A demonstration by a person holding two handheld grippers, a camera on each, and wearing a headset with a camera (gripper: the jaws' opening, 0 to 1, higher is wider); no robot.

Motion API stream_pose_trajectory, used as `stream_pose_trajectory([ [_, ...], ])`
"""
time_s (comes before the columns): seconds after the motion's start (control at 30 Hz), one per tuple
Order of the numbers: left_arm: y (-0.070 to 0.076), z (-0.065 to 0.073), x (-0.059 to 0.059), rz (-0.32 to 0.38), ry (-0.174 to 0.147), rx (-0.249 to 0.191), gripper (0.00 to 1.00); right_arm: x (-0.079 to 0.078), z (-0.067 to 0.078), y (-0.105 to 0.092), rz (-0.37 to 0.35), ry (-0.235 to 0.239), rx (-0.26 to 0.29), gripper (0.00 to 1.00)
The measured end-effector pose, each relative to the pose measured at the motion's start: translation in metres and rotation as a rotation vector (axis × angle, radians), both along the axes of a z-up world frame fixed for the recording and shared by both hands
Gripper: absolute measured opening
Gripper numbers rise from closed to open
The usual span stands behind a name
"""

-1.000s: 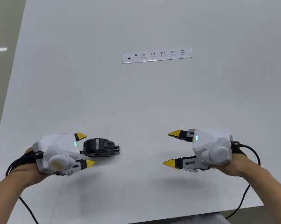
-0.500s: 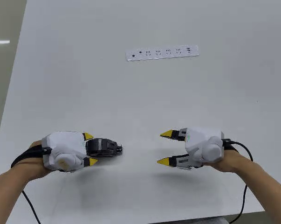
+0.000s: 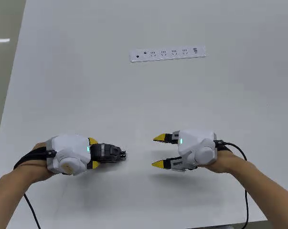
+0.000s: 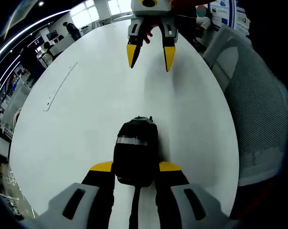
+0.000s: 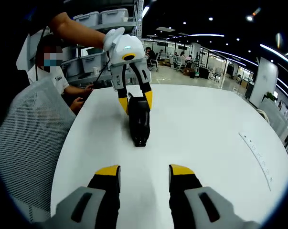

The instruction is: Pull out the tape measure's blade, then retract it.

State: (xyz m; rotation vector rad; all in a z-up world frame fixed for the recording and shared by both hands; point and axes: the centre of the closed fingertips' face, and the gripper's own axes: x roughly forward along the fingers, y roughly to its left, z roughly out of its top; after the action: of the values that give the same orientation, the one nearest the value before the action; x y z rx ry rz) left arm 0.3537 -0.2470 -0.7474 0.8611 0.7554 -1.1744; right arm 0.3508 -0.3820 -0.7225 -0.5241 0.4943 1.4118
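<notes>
Head view. A white table (image 3: 134,95) carries a white power strip (image 3: 167,53) at about 12 o'clock. The black tape measure (image 3: 108,152) lies on the tabletop at about 7 o'clock, toward the near edge. The left gripper (image 3: 92,153), held in a hand at 9 o'clock of the tape measure, has its yellow-tipped jaws closed narrowly against the two sides of the case. The front end of the case projects past the jaw tips toward 3 o'clock. The right gripper (image 3: 158,150) lies at 3 o'clock of the tape measure, near it but apart. Its jaws are spread wide, hold nothing, and point toward 9 o'clock.

Left gripper view. The tape measure (image 4: 135,152) sits clamped between the tips of the left gripper (image 4: 135,167). The right gripper (image 4: 150,56) faces it from 12 o'clock with its jaws apart, and the power strip (image 4: 60,86) lies at 10 o'clock.

Right gripper view. The jaws of the right gripper (image 5: 144,170) stand apart over bare tabletop. At 12 o'clock the left gripper (image 5: 135,101) grips the rear of the tape measure (image 5: 140,121). The power strip (image 5: 258,160) lies at 3 o'clock.
</notes>
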Motion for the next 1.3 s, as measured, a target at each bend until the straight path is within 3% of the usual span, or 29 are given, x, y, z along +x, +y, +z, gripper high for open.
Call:
stream_pose_trajectory([
  [0.4, -0.004, -0.005, 0.000, -0.048, 0.018, 0.004, 0.30, 0.000, -0.009, 0.023, 0.042, 0.017, 0.011, 0.37],
  [0.63, -0.004, -0.006, 0.000, -0.043, 0.036, -0.012, 0.30, 0.000, -0.015, 0.037, 0.063, 0.029, 0.020, 0.34],
  [0.8, -0.004, -0.005, 0.000, -0.026, 0.040, -0.014, 0.29, 0.003, -0.019, 0.048, 0.065, 0.039, 0.030, 0.31],
  [0.83, -0.001, -0.007, 0.000, 0.029, 0.062, -0.013, 0.29, 0.002, -0.020, 0.050, 0.068, 0.042, 0.032, 0.30],
  [0.87, -0.003, -0.006, 0.002, -0.015, 0.043, -0.017, 0.29, 0.002, -0.021, 0.052, 0.071, 0.046, 0.034, 0.28],
  [1.3, -0.004, -0.006, 0.001, 0.002, 0.058, -0.033, 0.28, 0.002, -0.037, 0.072, 0.113, 0.073, 0.021, 0.26],
])
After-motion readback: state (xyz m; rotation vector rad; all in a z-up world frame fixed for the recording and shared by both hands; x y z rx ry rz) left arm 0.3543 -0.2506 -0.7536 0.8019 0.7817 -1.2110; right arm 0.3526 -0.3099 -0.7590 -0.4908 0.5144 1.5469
